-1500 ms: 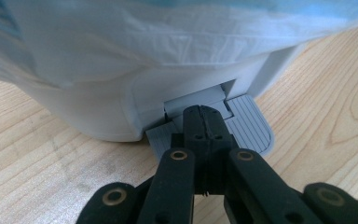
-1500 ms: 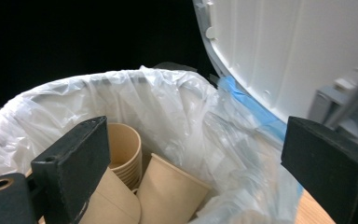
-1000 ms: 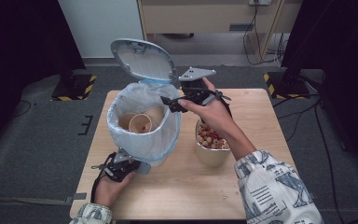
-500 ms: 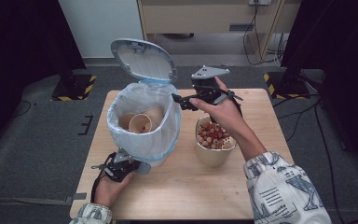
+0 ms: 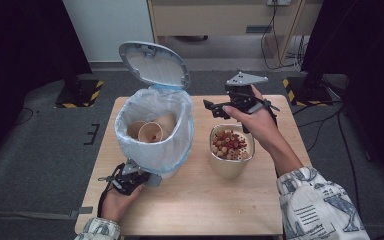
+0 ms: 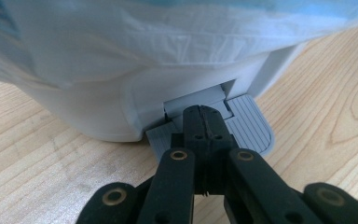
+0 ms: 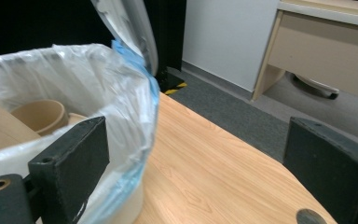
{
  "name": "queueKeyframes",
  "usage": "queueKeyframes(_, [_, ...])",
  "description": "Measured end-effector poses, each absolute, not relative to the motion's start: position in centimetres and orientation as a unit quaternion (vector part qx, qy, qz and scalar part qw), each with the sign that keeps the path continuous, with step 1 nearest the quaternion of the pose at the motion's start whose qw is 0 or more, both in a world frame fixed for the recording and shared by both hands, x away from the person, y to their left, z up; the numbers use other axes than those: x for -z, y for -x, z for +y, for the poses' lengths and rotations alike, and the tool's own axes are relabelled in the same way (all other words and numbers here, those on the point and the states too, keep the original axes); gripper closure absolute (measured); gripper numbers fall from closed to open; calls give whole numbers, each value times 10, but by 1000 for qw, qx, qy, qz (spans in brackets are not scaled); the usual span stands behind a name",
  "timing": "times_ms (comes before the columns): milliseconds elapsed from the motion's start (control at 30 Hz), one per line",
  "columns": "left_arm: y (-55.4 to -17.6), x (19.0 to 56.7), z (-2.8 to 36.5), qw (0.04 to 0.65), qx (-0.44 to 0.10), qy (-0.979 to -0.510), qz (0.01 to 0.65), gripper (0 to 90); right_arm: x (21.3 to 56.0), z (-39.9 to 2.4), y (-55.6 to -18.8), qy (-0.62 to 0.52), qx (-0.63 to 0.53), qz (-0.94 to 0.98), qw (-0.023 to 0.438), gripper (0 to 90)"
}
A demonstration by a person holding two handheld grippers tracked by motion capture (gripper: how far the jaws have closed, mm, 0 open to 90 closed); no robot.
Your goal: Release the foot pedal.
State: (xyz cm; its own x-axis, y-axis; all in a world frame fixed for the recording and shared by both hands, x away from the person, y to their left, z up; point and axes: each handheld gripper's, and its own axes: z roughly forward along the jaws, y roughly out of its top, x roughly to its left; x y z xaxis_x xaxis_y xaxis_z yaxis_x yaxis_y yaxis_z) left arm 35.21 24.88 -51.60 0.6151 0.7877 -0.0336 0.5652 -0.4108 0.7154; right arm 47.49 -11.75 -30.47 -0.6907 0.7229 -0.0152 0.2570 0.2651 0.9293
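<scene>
The pedal bin (image 5: 152,132) stands upright at the left of the wooden table (image 5: 200,205), lid (image 5: 153,64) tilted back, a thin plastic liner over its rim. Its ribbed grey pedal (image 6: 247,128) is pressed by the left gripper (image 6: 204,122), jaws together. The right gripper (image 5: 215,107) is held apart, empty, above the paper cup (image 5: 230,157).

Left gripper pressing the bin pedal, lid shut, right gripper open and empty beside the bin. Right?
Not quite: the lid is up, not shut; the high view shows it standing open behind the bin. The rest holds: the left gripper presses the pedal, and the right gripper is open and empty beside the bin.
</scene>
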Motion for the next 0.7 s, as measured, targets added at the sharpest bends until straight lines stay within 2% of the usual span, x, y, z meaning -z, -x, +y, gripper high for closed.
queueKeyframes(67, [-352, 516, 249, 360, -150, -824, 411, 875, 307, -122, -475, -324, -511, 763, 228, 72])
queueKeyframes(167, [-347, 512, 250, 340, -162, -821, 429, 697, 310, -128, -477, -331, -507, 762, 231, 72])
queueKeyframes(267, [-339, 507, 260, 342, -167, -811, 445, 595, 314, -135, -478, -337, -505, 760, 233, 72])
queueKeyframes(400, [-328, 499, 275, 360, -186, -787, 465, 501, 318, -147, -479, -348, -502, 756, 236, 72])
queueKeyframes(533, [-326, 497, 281, 361, -196, -777, 476, 457, 319, -154, -479, -353, -501, 754, 238, 72])
queueKeyframes(700, [-330, 499, 284, 357, -204, -771, 487, 298, 321, -164, -479, -359, -501, 749, 243, 72])
